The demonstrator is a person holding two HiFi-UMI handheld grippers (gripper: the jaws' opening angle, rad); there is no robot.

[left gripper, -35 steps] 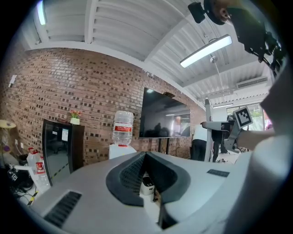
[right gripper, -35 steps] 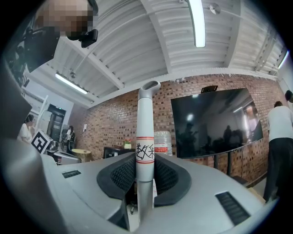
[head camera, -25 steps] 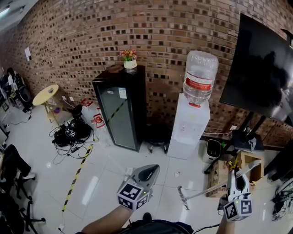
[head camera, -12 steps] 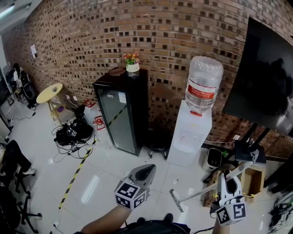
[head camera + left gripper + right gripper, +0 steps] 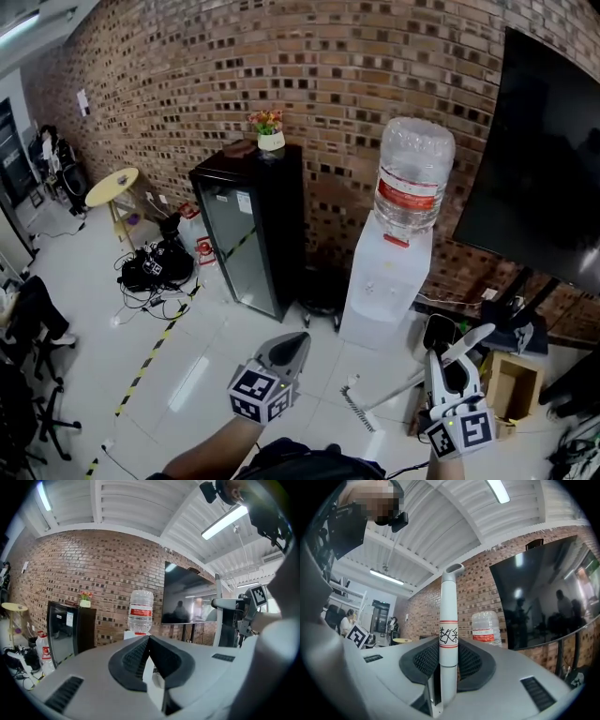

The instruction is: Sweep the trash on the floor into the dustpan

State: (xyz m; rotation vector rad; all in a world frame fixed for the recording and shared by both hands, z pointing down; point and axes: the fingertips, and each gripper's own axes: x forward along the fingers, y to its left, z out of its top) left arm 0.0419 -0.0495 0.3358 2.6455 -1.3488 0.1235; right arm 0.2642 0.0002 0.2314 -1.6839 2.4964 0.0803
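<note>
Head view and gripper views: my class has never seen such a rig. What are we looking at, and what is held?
No robot: a person holds a two-jaw gripper in each hand. The head view comes from a camera on the person's head, looking down at the tiled floor. The other two cameras ride on the grippers. The right gripper clamps a white broom handle between its jaws, brush end near the floor. The left gripper has its jaws together, empty.

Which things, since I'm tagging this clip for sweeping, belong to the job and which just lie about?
Job: broom, clamped in the right gripper; no dustpan in view.
Lying about: water dispenser, black cabinet, flower pot, yellow stool, cable tangle, cardboard box, wall screen.
</note>
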